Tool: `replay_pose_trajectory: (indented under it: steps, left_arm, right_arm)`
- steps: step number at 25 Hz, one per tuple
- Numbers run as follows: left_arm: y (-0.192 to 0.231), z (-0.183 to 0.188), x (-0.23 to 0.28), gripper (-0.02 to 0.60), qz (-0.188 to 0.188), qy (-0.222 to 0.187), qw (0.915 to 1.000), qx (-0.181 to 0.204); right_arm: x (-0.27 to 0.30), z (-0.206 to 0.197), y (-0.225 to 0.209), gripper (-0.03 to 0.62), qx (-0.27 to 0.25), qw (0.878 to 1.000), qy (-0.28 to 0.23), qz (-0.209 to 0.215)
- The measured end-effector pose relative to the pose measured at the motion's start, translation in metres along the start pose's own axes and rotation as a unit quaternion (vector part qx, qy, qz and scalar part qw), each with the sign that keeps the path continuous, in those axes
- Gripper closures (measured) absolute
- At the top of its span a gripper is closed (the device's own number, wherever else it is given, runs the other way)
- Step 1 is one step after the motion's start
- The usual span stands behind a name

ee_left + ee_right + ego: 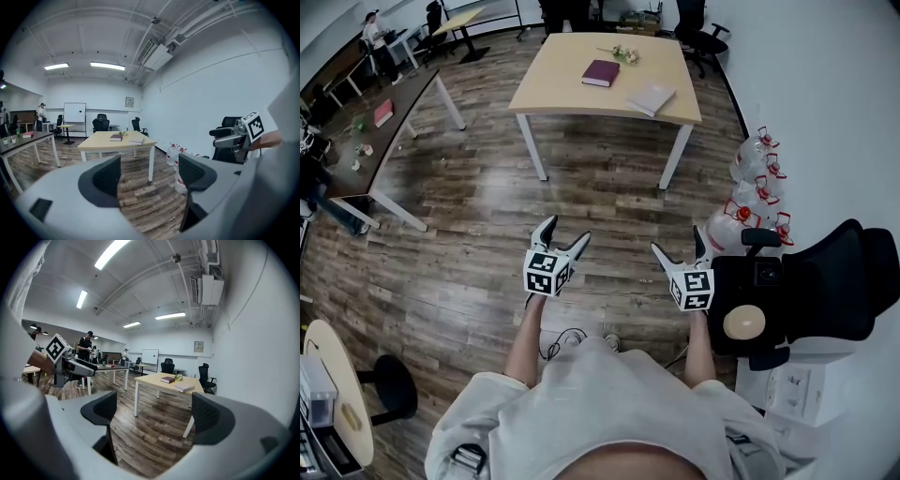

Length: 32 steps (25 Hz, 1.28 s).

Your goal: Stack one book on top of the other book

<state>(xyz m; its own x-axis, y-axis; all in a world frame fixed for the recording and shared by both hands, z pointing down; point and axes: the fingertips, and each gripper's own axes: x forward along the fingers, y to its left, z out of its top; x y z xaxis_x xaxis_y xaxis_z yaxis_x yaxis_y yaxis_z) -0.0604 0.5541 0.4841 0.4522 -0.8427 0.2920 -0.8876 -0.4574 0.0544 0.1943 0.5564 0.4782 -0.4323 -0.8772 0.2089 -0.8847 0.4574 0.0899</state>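
The maroon book (601,73) and pale book (652,98) lie apart on the wooden table (553,89), well ahead of me; the pale one lies toward my right gripper (679,242); that and my left gripper (566,231) both gape wide, empty

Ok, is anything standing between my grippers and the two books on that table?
Nothing visible. Only bare floor lies between the left gripper, the right gripper, both open and empty, and the table. The dark red book and the pale book lie apart on it, with bare tabletop between them.
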Motion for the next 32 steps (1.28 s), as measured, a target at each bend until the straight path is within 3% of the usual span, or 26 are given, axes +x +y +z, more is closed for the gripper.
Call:
replay_pose_trajectory:
  steps: [13, 32]
  left_arm:
    - [0.001, -0.001, 0.031, 0.201, 0.012, 0.005, 0.9999, 0.004]
    - [0.086, 0.008, 0.146, 0.201, -0.006, 0.015, 0.9997, -0.02]
  right_arm:
    - [0.024, -0.009, -0.028, 0.106, 0.003, 1.0, 0.002, 0.003]
    - [0.156, 0.004, -0.069, 0.109, -0.003, 1.0, 0.016, -0.009]
